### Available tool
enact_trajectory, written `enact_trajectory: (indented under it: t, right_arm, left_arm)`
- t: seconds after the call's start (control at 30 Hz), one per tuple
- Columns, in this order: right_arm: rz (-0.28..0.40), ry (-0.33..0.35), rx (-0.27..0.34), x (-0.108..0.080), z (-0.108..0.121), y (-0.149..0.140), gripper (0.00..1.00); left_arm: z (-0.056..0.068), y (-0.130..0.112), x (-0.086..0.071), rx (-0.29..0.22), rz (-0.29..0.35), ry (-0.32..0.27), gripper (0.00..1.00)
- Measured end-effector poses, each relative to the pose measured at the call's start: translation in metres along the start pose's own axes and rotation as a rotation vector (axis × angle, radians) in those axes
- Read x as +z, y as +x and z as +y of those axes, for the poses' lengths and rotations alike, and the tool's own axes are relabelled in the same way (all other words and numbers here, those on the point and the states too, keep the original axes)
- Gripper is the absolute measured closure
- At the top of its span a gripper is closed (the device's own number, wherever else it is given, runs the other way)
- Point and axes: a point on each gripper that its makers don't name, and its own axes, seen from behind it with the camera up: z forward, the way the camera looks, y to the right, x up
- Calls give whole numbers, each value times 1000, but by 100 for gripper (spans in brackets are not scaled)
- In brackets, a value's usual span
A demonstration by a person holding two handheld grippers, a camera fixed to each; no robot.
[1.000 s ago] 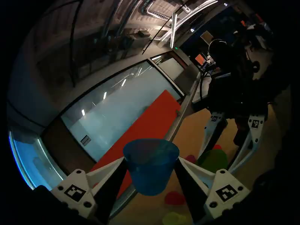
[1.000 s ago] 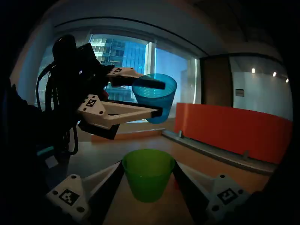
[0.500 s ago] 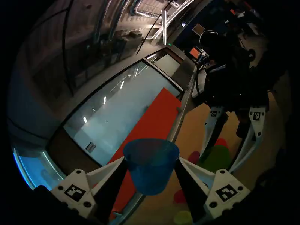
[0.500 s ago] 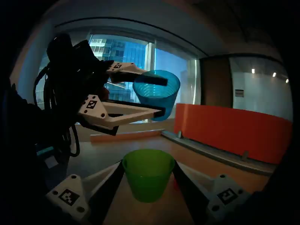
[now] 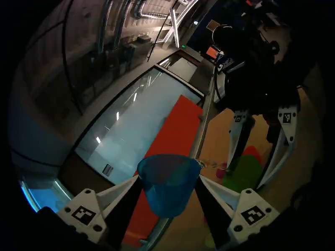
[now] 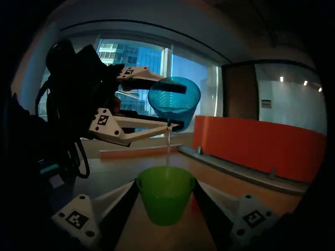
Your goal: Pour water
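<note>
Right gripper view, nearest item: the right gripper (image 6: 166, 184) has both fingers pressed on the sides of a translucent green plastic cup (image 6: 166, 196), which stands upright and clear of the table with its mouth open to the top.

A thin stream of water (image 6: 168, 140) falls straight down into the green cup's mouth. Its source is a translucent blue plastic cup (image 6: 173, 102) directly above, tilted with its rim turned down toward the green cup.

The left gripper (image 6: 179, 106) has one finger across the blue cup's upper side and the other along its lower side, both in contact. In the left gripper view the same hold is seen, a finger against each side of the blue cup, with the green cup lower and farther off.

Beneath both cups lies a light wooden tabletop (image 6: 234, 173). Past its far edge stands a long orange panel (image 6: 259, 142). Farthest back are tall glass windows (image 6: 138, 62).
</note>
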Motion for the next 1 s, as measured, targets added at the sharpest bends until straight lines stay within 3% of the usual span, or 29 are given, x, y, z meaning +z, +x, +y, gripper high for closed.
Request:
enact_trajectory:
  t: [1.0]
  right_arm:
    - [-2, -11, -14, -3, 4, 1, 8]
  left_arm:
    - [1, 3, 1, 131, 3, 17, 16]
